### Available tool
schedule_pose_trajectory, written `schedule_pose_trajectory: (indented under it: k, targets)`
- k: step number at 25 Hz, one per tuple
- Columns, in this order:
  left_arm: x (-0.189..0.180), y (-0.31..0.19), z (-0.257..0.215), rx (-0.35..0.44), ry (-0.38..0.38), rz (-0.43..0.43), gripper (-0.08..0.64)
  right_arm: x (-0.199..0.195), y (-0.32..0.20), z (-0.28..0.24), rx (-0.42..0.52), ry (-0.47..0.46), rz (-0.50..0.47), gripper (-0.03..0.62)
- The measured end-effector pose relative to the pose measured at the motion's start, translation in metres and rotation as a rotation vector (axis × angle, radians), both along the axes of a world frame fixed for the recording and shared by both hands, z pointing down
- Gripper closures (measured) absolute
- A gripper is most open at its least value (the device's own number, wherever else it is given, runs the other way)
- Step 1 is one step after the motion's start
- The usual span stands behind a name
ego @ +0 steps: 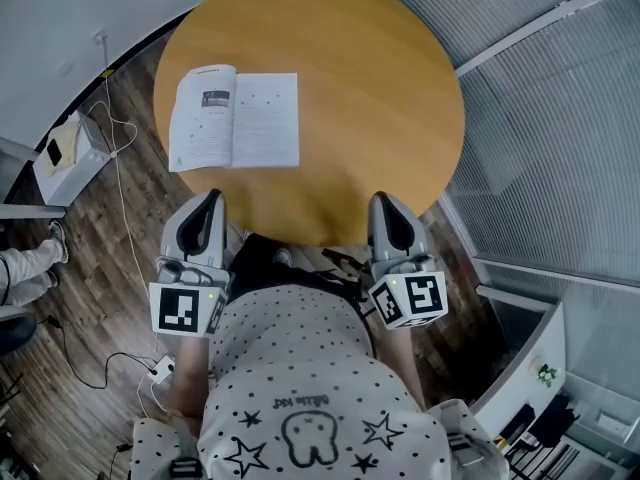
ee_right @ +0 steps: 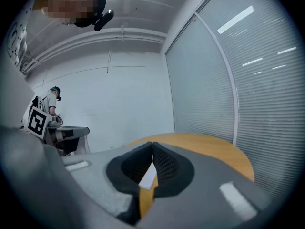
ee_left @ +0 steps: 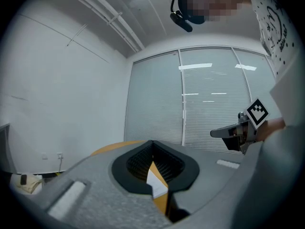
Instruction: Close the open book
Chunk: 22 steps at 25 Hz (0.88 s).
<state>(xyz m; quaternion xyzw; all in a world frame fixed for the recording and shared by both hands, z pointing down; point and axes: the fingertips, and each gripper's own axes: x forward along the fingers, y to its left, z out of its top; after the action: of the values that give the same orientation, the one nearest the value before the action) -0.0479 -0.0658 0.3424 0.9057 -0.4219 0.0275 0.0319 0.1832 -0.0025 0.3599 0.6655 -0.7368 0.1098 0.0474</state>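
Note:
The open book (ego: 235, 118) lies flat with white pages up on the left part of the round wooden table (ego: 380, 88). My left gripper (ego: 211, 198) hovers at the table's near edge, just short of the book's lower left corner, with its jaws together and nothing in them. My right gripper (ego: 382, 200) is level with it at the near edge, well to the right of the book, also shut and empty. In the left gripper view the tips (ee_left: 152, 142) meet; the right gripper view shows the same (ee_right: 152, 143). Only slivers of table show below the jaws.
A white box (ego: 65, 153) and cables lie on the wood floor left of the table, beside a seated person's legs (ego: 25, 268). Glass walls with blinds (ego: 560, 148) run along the right. Another person (ee_right: 51, 101) stands by the far wall.

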Motion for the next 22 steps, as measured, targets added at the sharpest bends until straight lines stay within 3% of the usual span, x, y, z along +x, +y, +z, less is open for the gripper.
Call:
schedule_pose_trajectory:
  k: [8,22]
  targets:
    - [-0.018,-0.058,-0.004,-0.012,0.014,0.043,0.551,-0.015,-0.045,-0.004,-0.02,0.016,0.051,0.588]
    - [-0.035,-0.1,0.024,-0.077,0.016,0.095,0.551,-0.039,-0.074,0.015,-0.084,0.025,0.098,0.588]
